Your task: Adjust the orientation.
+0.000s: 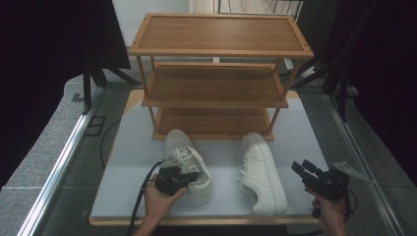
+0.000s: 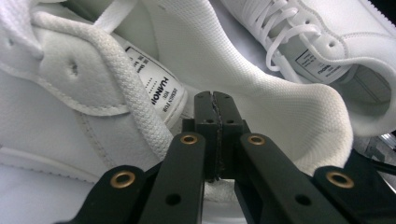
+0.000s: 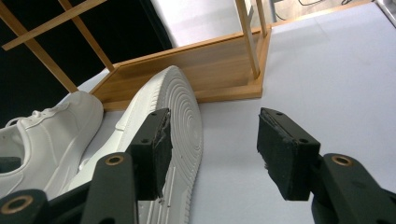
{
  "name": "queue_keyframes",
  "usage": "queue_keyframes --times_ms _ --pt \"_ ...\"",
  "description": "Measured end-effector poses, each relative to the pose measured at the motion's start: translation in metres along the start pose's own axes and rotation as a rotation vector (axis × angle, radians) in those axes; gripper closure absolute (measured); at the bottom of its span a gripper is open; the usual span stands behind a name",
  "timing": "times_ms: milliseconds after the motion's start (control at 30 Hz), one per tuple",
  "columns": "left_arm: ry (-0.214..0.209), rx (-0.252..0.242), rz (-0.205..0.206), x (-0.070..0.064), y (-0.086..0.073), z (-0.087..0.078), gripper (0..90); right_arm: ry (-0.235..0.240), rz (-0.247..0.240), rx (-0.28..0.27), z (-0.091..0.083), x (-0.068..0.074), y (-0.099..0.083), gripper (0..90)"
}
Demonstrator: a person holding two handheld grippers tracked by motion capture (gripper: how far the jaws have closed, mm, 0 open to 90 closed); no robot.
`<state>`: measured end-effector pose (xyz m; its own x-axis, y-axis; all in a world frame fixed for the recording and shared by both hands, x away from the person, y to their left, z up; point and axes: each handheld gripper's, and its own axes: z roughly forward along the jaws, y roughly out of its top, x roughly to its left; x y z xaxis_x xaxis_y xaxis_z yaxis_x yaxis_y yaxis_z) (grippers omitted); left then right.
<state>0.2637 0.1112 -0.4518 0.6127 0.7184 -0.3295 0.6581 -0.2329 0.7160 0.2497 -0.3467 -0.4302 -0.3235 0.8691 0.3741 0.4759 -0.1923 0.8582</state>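
Behind the white board [image 1: 123, 147] stands our wooden rack [image 1: 216, 78]. We see the left gripper [image 2: 215, 105] pressed together, seemingly pinching the left shoe's [image 1: 189, 164] heel collar near the front edge; the right gripper [image 3: 212, 149] is spread beside the tipped right shoe [image 3: 180, 121].

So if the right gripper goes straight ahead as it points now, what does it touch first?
Probably bare table: between the open jaws of the right gripper the way looks free. The tipped shoe lies just left, the rack beyond.
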Motion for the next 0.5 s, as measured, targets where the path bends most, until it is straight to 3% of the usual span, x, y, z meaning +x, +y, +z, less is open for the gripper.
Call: queue_keyframes --times_ms 333,500 --pt "0.028 0.001 -0.019 0.012 -0.011 -0.021 90.0 -0.001 0.008 0.004 -0.001 -0.002 0.000 44.9" --pt "0.050 -0.003 -0.043 0.028 -0.022 -0.042 90.0 -0.004 0.013 -0.001 -0.002 -0.003 0.001 44.8"
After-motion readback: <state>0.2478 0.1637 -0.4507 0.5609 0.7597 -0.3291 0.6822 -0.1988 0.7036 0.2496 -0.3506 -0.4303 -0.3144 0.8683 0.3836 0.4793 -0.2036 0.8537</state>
